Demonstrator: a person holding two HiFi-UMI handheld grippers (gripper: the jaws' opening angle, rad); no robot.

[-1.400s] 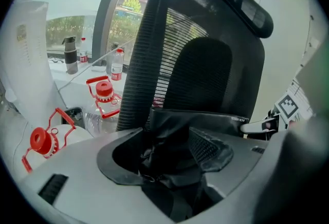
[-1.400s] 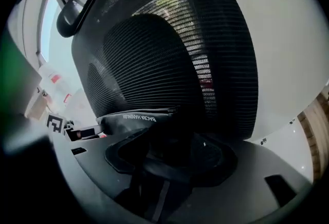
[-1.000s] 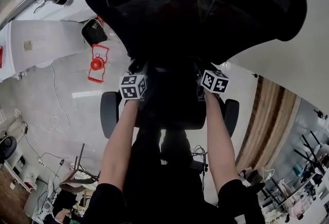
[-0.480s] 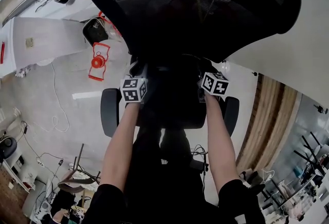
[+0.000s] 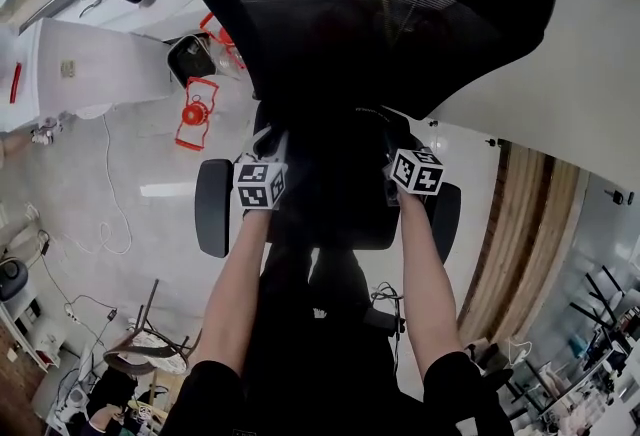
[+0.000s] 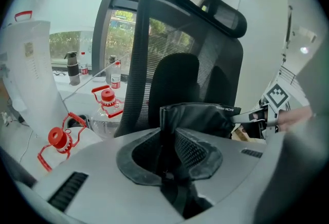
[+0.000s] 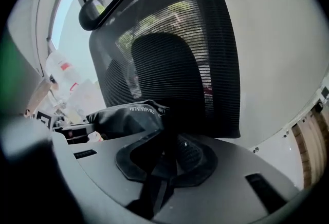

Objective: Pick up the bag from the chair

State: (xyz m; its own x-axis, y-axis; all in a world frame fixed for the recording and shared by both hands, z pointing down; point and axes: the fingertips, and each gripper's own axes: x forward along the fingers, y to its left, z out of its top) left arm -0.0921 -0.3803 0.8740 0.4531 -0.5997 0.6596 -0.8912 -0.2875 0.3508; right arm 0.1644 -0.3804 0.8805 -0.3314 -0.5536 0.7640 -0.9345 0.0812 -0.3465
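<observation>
Gripping the black bag (image 6: 198, 117) at both ends, before the chair (image 6: 149, 38) backrest: my left gripper (image 6: 168, 138) and right gripper (image 7: 165, 151), jaws just closed, pinch its fabric. I judge it soft, light, prone to sag.

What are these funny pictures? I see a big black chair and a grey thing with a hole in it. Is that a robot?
No robot here. A person holds a hand tool with a claw in each hand. The head view comes from a camera on the person's head, looking down at their arms and the chair. The two gripper views come from little cameras riding on the tools, so the grey shape is the tool itself. The left claw and the right claw have just been closing, and each now pinches the black cloth of a bag stretched between them in front of the chair's back. A bottle with a red cap stands on the floor nearby.
</observation>
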